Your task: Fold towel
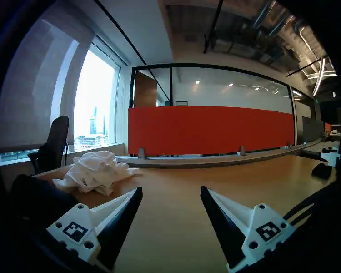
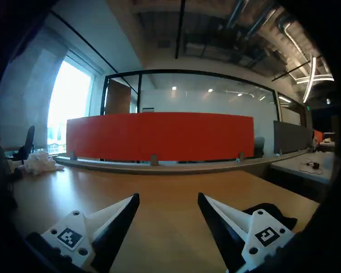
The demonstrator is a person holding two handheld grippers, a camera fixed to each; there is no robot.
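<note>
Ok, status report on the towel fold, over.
Left hand-held gripper open, empty. Right hand-held gripper open, empty. Towel crumpled on desk, untouched. Dark item on desk, away from towel.

Both cameras ride low over the counter, facing the red partition. The left gripper view looks out between the left tongs, with the crumpled towel close at left. The right gripper view, between the right tongs, shares counter and partition but shows the towel far off at left.
</note>
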